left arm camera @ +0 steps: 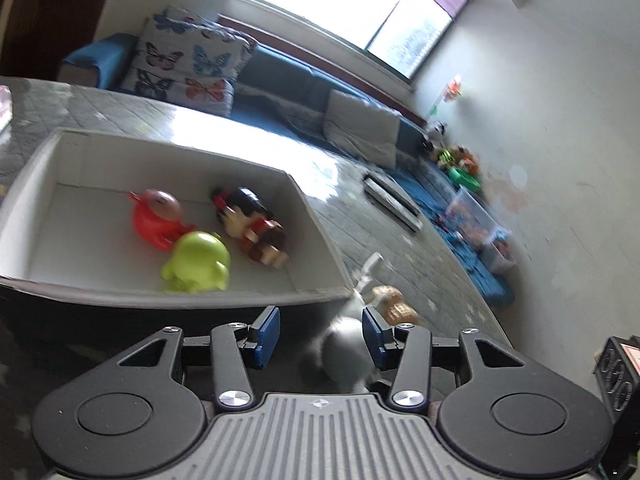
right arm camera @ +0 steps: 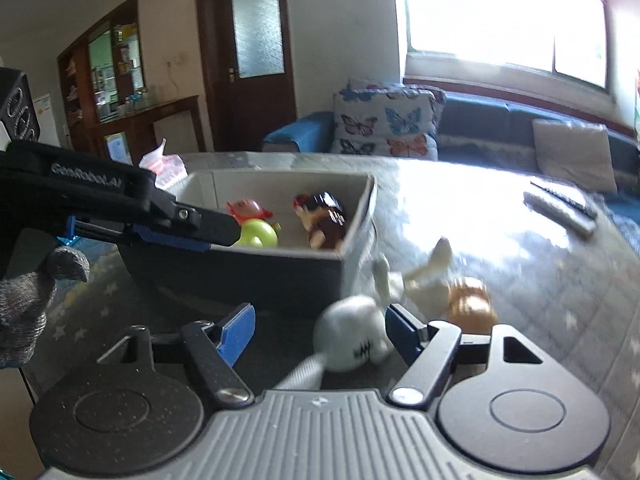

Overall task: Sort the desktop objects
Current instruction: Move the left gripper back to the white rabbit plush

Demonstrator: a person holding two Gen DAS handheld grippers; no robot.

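Our left gripper (left arm camera: 320, 334) has its jaws released, with a blurred white toy (left arm camera: 346, 350) between them, close to the right pad. Our right gripper (right arm camera: 320, 330) is likewise spread wide around that white toy (right arm camera: 350, 332), not clamped on it. The box (left arm camera: 316, 220) on the desk (left arm camera: 384, 248) holds a red toy (left arm camera: 158, 216), a green toy (left arm camera: 198, 258) and a dark-haired doll (left arm camera: 252, 228). A cream toy (right arm camera: 424, 280) and a tan toy (right arm camera: 470, 306) lie just right of the box.

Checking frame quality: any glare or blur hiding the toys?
Left wrist: window glare on the table; box toys readable, white toy smeared. Right wrist: blown-out window washes the tabletop; white toy and tan toy motion-blurred.
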